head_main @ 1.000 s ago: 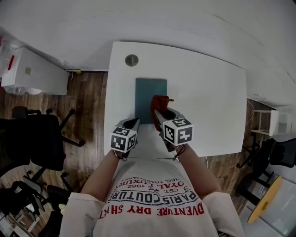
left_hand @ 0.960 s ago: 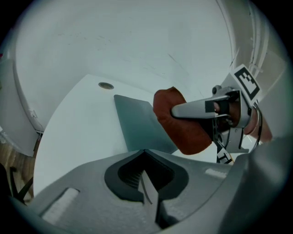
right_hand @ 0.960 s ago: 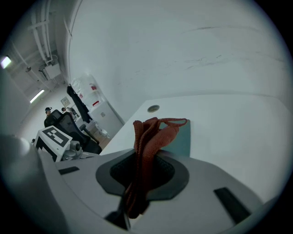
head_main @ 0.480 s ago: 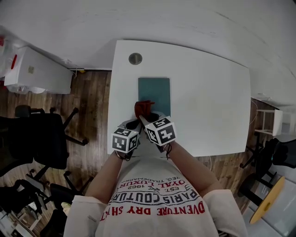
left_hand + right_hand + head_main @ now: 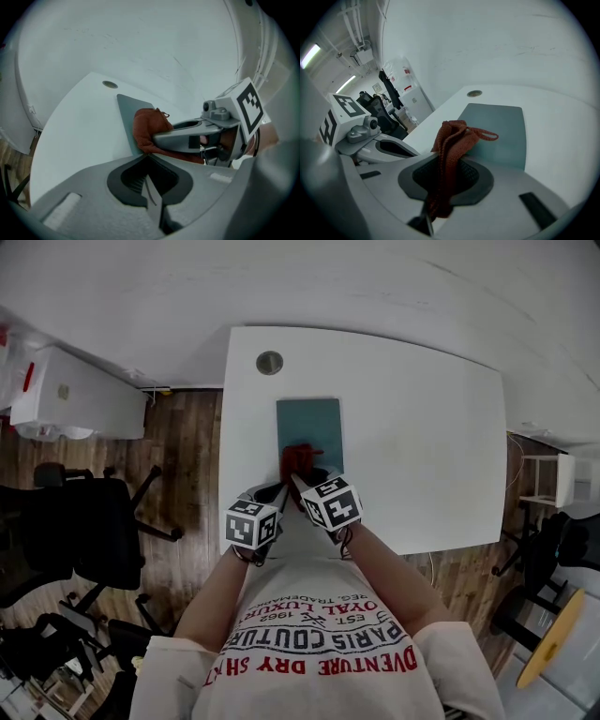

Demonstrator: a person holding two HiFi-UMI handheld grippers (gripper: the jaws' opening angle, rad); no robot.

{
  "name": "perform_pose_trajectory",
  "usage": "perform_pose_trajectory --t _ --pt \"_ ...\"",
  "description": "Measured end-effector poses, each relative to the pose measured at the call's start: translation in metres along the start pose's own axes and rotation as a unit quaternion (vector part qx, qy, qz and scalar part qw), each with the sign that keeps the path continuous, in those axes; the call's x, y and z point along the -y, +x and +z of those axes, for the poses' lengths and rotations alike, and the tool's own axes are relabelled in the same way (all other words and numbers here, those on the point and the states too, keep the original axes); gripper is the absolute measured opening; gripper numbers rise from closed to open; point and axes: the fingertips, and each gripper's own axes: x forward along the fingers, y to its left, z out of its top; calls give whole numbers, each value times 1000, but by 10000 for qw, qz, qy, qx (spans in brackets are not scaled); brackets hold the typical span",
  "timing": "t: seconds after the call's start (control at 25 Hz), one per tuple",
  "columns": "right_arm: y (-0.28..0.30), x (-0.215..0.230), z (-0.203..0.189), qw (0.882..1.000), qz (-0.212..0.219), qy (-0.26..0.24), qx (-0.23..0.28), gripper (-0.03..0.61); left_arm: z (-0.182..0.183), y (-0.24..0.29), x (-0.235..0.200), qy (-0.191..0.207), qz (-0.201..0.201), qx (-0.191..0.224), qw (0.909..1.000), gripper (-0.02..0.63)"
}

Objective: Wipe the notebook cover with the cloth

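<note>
A teal notebook (image 5: 311, 423) lies flat on the white table (image 5: 422, 427), also seen in the right gripper view as the notebook (image 5: 499, 131) and in the left gripper view (image 5: 126, 110). My right gripper (image 5: 302, 479) is shut on a rust-red cloth (image 5: 298, 458), which rests on the notebook's near end. The cloth (image 5: 452, 140) hangs bunched between the jaws. My left gripper (image 5: 274, 491) is shut and empty, at the notebook's near left corner, close beside the right one. From the left gripper view the cloth (image 5: 147, 129) lies on the notebook's near edge.
A round grommet (image 5: 269, 362) sits in the table near its far left corner. Black office chairs (image 5: 84, 521) stand on the wood floor at the left, beside a white cabinet (image 5: 75, 395). More chairs and a round yellow table (image 5: 548, 634) are at the right.
My right gripper carried the cloth left and nearer across the notebook's near end, then slightly forward again. The left gripper stayed at the notebook's near left corner.
</note>
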Motion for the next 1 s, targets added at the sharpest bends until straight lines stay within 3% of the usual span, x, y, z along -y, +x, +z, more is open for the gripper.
perform_pose_trajectory --t 0.64,1.0 --pt "-41 45 -27 9977 -515 424 113 78 0 -1 2 52 -37 -97 9999 9" --pt "-65 70 -46 9943 -843 652 72 78 -2 -1 2 220 168 -74 9996 9"
